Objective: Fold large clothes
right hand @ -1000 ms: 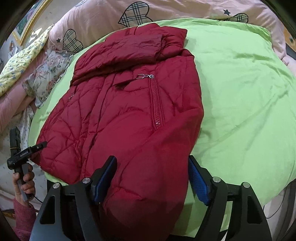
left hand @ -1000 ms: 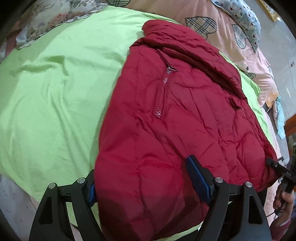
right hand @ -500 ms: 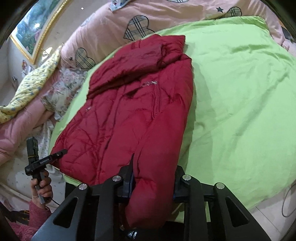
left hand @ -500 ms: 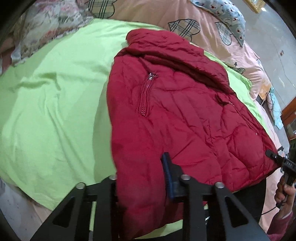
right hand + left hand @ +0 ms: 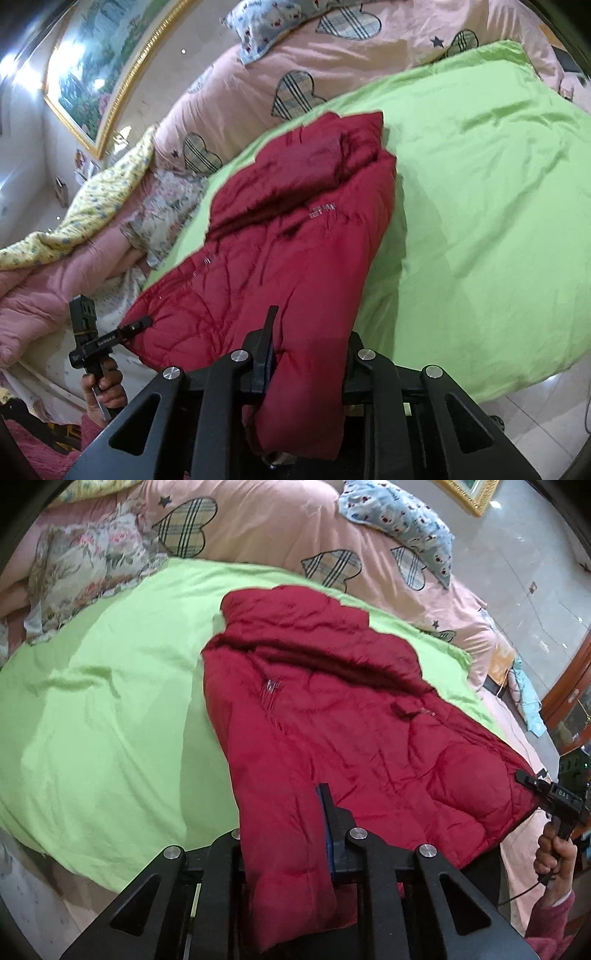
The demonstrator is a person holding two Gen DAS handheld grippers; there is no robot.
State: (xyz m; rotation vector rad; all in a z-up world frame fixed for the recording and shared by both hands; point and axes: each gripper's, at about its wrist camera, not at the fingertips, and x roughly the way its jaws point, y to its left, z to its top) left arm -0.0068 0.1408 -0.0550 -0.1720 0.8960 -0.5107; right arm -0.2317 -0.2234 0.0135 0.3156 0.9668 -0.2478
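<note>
Both bottom corners pinched, fold not yet made.
My left gripper and right gripper, closing, clamp the puffy quilted red jacket; folding it over remains.

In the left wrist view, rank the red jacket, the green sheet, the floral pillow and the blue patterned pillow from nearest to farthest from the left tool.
1. Red jacket: its near hem is pinched in the closing left tool.
2. Green sheet: under the jacket, spreading left.
3. Floral pillow: far left, beyond the sheet.
4. Blue patterned pillow: top right, on the pink quilt.
</note>
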